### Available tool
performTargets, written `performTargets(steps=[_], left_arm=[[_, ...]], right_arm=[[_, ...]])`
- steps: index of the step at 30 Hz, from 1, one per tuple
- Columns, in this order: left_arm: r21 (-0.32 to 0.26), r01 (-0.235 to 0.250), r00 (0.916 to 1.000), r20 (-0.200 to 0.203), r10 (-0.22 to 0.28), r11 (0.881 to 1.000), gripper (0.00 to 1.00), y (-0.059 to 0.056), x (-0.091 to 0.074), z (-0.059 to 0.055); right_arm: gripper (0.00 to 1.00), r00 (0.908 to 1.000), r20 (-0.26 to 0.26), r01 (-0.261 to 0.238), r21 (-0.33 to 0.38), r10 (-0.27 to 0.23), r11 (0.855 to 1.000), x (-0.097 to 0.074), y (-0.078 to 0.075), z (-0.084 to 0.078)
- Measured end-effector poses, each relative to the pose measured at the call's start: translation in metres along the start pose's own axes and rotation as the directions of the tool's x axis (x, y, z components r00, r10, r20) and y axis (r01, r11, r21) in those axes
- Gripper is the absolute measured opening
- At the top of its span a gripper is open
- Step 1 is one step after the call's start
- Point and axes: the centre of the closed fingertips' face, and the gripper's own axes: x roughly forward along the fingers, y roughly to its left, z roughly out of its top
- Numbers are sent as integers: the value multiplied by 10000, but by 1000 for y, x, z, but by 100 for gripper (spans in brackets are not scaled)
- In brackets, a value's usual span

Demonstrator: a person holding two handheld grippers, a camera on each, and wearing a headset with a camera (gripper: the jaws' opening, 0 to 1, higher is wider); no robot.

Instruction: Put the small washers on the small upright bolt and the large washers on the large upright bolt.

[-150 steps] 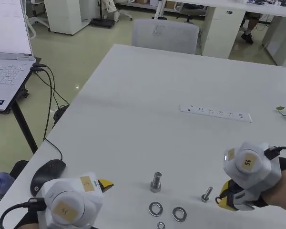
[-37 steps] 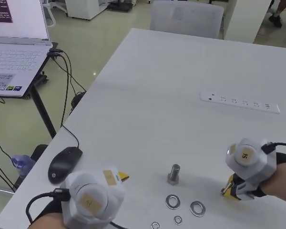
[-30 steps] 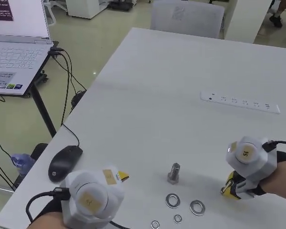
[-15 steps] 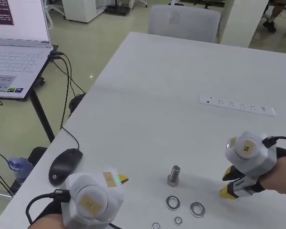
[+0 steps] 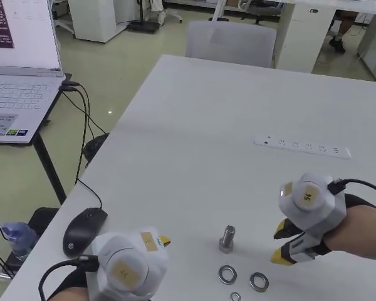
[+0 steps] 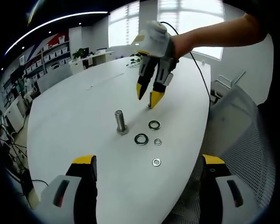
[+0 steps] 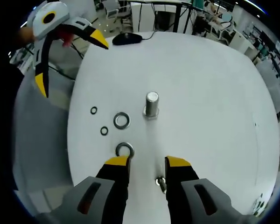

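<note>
The large bolt point(image 5: 227, 239) stands upright on the white table point(image 5: 194, 144). In front of it lie two large washers point(image 5: 227, 274) point(image 5: 259, 281) and small washers point(image 7: 94, 110) point(image 7: 104, 130). My right gripper point(image 5: 279, 243) hovers right of the large bolt, open, its jaws a short way apart. The small bolt point(image 7: 161, 183) sits on the table between those jaws, close to the right finger; I cannot tell whether it touches. My left gripper point(image 6: 148, 162) is wide open near the table's front edge, with one small washer point(image 6: 156, 162) lying ahead of it.
A black mouse point(image 5: 83, 229) with its cable lies at the front left of the table. A white power strip point(image 5: 301, 147) lies further back on the right. A laptop point(image 5: 12, 94) stands on a side stand to the left, and a grey chair point(image 5: 229, 44) is at the far edge.
My right gripper, shut low over the small bolt a second ago, has opened its jaws and risen a little. The left gripper has stayed put. The head camera has shifted.
</note>
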Motion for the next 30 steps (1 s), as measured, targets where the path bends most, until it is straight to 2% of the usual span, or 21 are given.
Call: performTargets(steps=[6, 10, 22, 30], left_arm=[[137, 167, 9999, -33, -166, 9998, 91, -4, 0, 0], [156, 185, 9998, -75, -184, 9997, 90, -2, 0, -1], [279, 262, 9996, -50, -260, 9993, 88, -4, -4, -1], [322, 319, 9995, -30, -319, 9990, 87, -10, -8, -2]], right_arm=[[31, 9997, 70, -224, -252, 226, 9994, 2, 21, 10], [31, 9993, 140, -354, -419, 360, 9985, 6, 35, 16], [30, 9984, 57, -563, -598, 567, 9966, 14, 69, 21], [31, 9987, 96, -492, -638, 499, 9967, 30, 82, 24]])
